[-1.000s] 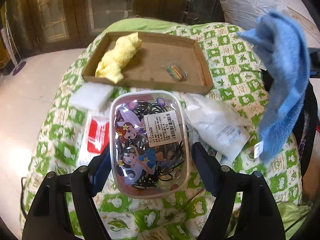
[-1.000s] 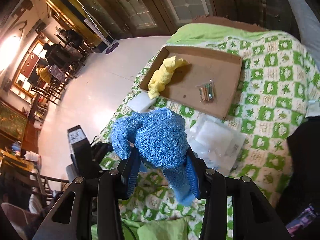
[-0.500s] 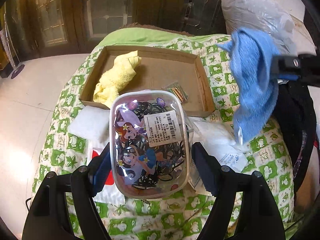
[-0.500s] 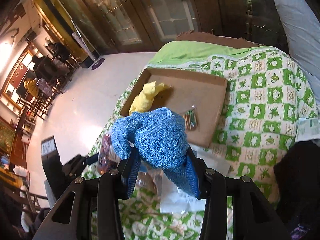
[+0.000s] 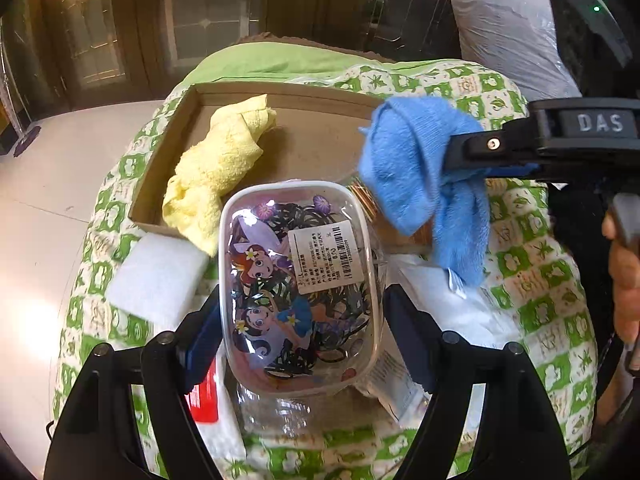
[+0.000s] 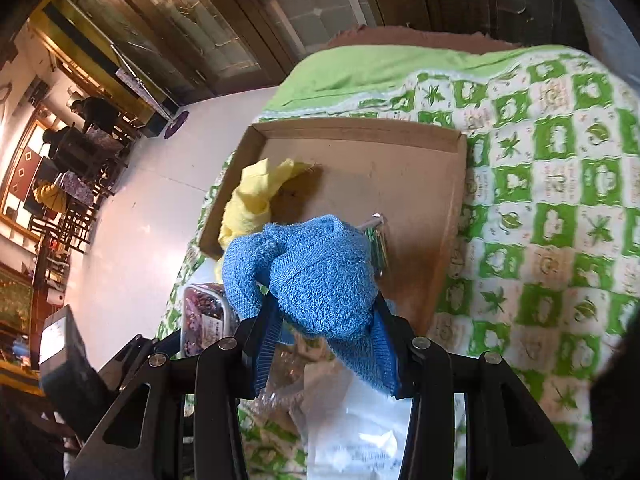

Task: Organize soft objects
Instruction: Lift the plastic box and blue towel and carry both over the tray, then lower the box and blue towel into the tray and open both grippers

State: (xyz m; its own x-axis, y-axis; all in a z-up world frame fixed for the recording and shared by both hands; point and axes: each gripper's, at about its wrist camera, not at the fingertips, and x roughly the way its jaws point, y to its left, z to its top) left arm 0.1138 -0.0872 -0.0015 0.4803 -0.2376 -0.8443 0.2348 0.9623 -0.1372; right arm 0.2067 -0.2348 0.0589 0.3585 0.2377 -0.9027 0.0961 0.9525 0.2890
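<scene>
My left gripper [image 5: 302, 314] is shut on a clear plastic box [image 5: 300, 280] of black hair ties with a cartoon lid, held above the green checked bedspread [image 5: 536, 280]. My right gripper [image 6: 326, 328] is shut on a bunched blue towel [image 6: 316, 280], which hangs over the near right part of a shallow cardboard tray [image 6: 404, 168]. In the left wrist view the blue towel [image 5: 416, 184] comes in from the right, over the tray's [image 5: 320, 128] right edge. A yellow towel [image 5: 220, 164] lies in the tray's left half. A small packet of coloured sticks [image 6: 378, 244] lies in the tray, partly hidden.
A white foam pad [image 5: 156, 276] lies left of the box on the bedspread. White plastic bags [image 5: 452, 312] and a red-and-white packet [image 5: 204, 396] lie under and beside the box. A large white bag [image 5: 504, 28] sits at the back right. A person's hand [image 5: 624, 276] shows at the right edge.
The right gripper has carried the blue towel left and down, to over the tray's near right part. The left gripper has moved with the box towards the tray.
</scene>
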